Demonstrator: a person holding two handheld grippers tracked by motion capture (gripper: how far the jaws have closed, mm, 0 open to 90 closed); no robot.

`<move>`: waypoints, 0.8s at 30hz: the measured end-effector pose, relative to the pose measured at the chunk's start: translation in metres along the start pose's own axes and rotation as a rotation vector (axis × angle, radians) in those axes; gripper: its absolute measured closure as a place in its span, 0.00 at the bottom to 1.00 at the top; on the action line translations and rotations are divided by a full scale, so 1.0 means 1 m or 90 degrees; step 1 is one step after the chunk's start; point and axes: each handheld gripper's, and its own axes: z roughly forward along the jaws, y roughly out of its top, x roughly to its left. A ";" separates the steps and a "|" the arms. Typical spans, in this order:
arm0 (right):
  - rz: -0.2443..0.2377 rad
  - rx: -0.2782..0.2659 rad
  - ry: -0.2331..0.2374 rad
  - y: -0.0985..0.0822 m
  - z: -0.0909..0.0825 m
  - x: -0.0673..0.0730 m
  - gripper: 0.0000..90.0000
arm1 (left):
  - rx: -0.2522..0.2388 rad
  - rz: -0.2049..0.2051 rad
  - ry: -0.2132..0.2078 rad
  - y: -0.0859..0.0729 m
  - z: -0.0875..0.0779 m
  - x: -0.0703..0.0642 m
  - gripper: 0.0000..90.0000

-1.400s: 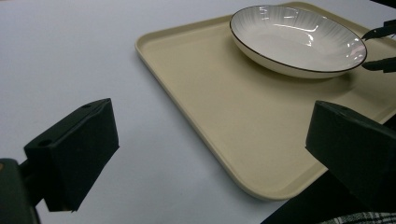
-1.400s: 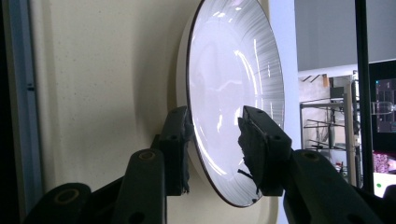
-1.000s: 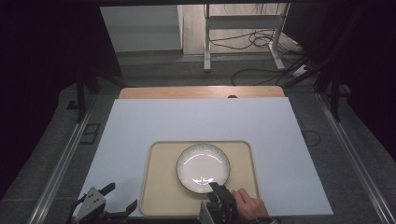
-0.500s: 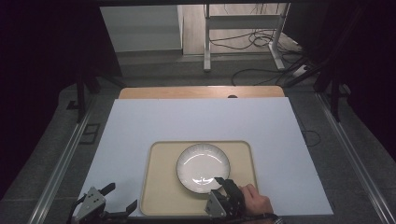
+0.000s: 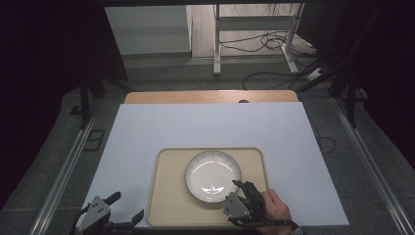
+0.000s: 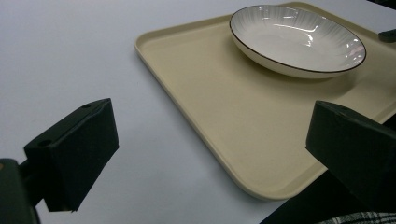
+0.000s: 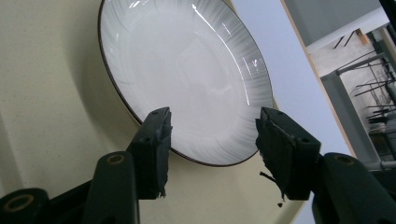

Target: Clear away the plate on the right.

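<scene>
A white plate (image 5: 213, 175) with a dark rim and fine ribbing lies on a beige tray (image 5: 171, 196) near the table's front edge. My right gripper (image 5: 232, 192) hovers at the plate's near right rim, held by a hand. In the right gripper view the plate (image 7: 187, 70) shows beyond the right gripper (image 7: 212, 140), whose jaws have just been opening; the rim shows in the gap and the pads do not touch it. My left gripper (image 5: 128, 205) rests wide open off the tray's front left corner. In the left gripper view the left gripper (image 6: 210, 140) frames the tray (image 6: 219, 116) and plate (image 6: 299, 37).
A white sheet (image 5: 205, 127) covers the tabletop, with a wooden strip (image 5: 210, 96) at its far edge. Metal rails (image 5: 63, 171) run along both sides. Cables and a stand's legs (image 5: 254, 44) lie on the floor beyond.
The right gripper has shifted a little to the right along the plate's near rim and its jaws stand wider apart. The plate, tray and left gripper have kept still.
</scene>
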 end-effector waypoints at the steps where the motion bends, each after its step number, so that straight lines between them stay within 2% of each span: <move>1: 0.005 0.000 0.002 -0.001 0.000 -0.001 0.49 | 0.000 0.000 0.000 0.000 0.000 0.000 0.02; 3: 0.022 0.001 0.005 -0.002 -0.001 -0.003 0.47 | 0.000 0.000 0.000 0.000 0.000 0.000 0.02; 8: 0.041 -0.004 0.009 -0.006 -0.004 -0.009 0.45 | 0.000 0.000 0.000 0.000 0.000 0.000 0.02; 11: 0.067 -0.008 0.015 -0.010 -0.005 -0.014 0.43 | 0.000 0.000 0.000 0.000 0.000 0.000 0.02; 24: 0.147 -0.020 0.032 -0.026 -0.012 -0.028 0.37 | 0.001 0.000 -0.002 0.000 0.000 0.000 0.02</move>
